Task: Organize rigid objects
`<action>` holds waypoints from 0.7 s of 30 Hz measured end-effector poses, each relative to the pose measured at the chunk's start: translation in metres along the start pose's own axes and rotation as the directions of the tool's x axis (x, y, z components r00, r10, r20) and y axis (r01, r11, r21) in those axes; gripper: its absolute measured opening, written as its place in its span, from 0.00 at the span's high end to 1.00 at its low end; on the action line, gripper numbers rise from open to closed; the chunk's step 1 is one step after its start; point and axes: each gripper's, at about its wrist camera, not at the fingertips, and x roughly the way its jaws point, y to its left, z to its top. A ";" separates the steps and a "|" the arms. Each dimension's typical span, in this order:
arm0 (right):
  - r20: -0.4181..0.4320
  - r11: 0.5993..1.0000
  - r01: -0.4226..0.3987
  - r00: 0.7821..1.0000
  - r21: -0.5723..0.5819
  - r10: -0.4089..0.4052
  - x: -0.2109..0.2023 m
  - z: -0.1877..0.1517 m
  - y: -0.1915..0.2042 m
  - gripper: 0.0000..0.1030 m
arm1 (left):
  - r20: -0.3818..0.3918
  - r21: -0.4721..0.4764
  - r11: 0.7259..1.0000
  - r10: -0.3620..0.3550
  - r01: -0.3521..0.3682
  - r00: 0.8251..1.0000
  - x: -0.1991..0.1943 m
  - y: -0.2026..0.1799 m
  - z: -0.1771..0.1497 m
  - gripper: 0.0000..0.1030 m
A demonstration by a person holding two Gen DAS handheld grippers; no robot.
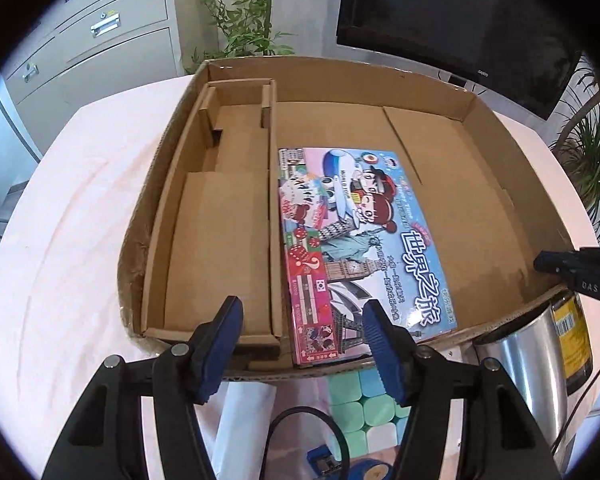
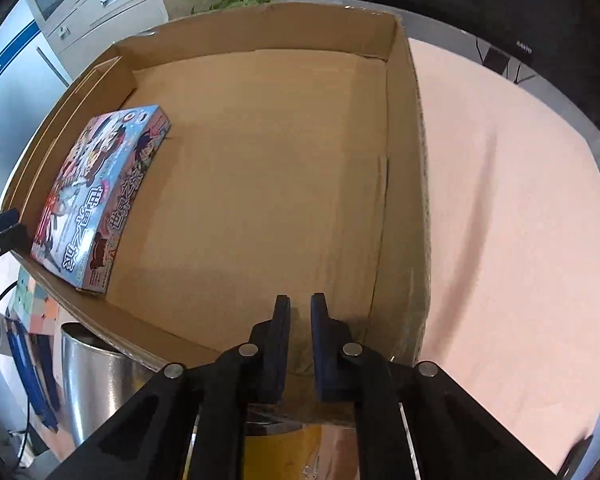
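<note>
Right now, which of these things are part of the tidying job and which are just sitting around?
Job:
cardboard box
game box, already lying inside
metal can, outside by the near wall
pastel cube, outside
left gripper, open
right gripper, shut, empty

Lying about:
monitor
plants
cabinet

"世界之旅" on game box [image 1: 364, 240], "DAS" on right gripper [image 1: 588, 276]

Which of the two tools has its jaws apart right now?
The left tool: its blue pads stand apart over the near edge of the cardboard box, with nothing between them. The right tool has its jaws drawn nearly together.
</note>
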 end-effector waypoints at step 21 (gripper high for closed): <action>0.196 0.879 -0.475 0.867 0.042 0.459 -0.101 -0.158 0.089 0.18 | 0.262 0.097 0.993 -0.089 0.065 0.961 -0.190 -0.040 -0.062 0.16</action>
